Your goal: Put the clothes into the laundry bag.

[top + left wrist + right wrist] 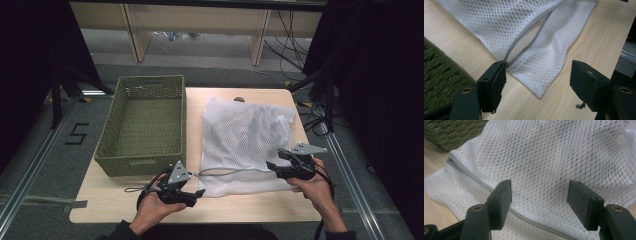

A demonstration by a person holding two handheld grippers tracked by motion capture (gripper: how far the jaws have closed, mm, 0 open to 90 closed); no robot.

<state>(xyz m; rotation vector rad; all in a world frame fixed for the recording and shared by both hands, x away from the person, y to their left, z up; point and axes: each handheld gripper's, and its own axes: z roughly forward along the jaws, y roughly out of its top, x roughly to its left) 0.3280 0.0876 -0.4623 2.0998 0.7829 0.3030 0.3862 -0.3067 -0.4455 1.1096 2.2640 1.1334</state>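
Your left gripper (192, 192) sits at the near edge of the bench (110, 205), jaws spread wide and gripping nothing; the zipper end (506, 63) lies just beside one jaw. Your right gripper (274, 161) rests over the near right part of the white mesh bag (245, 135), jaws likewise wide apart, mesh below them, nothing clamped. The bag lies flat on the bench, its grey zipper (230, 171) partly open. Farther left stands the green woven basket (112, 135), just beside the bag.
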